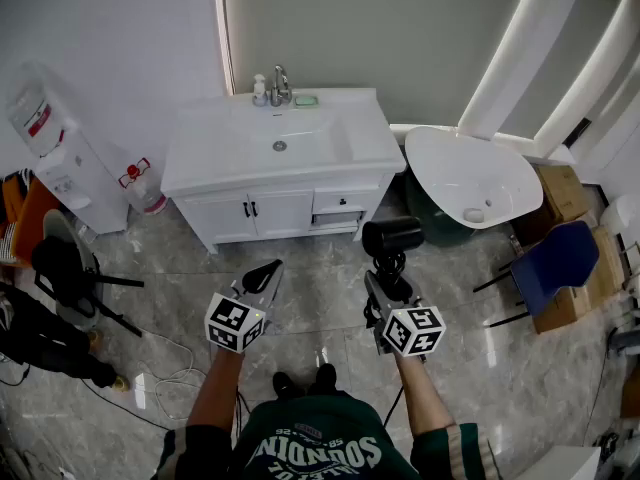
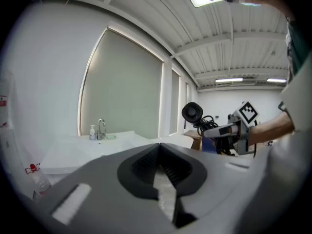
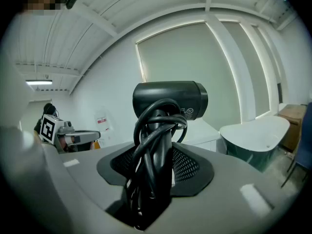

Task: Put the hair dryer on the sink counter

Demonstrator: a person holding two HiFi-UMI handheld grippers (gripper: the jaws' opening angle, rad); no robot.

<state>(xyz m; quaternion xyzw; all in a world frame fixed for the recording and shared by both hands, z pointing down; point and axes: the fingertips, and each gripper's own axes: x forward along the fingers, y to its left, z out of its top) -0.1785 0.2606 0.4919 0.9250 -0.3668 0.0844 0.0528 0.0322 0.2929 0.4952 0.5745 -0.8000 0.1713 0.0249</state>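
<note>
Left tongs point(image 1: 266, 270) seemingly closed, empty; right tongs point(image 1: 388, 286) clamp the hair dryer point(image 1: 392, 236).

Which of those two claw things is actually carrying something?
The right gripper: its jaws clamp the black hair dryer by its cord-wrapped handle. The left gripper is shut on nothing.

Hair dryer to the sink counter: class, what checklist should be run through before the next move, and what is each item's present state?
1. Hair dryer gripped: ok, the right hand-held gripper is shut on its handle.
2. Cord tidy: ok, wound round the handle.
3. Bare spot on the counter: ok, on both sides of the basin.
4. Faucet and bottle out of the way: ok, at the back edge.
5. Left hand-held gripper free: ok, shut and empty.
6. Dryer above the counter: not ok, it hangs over the floor.
</note>
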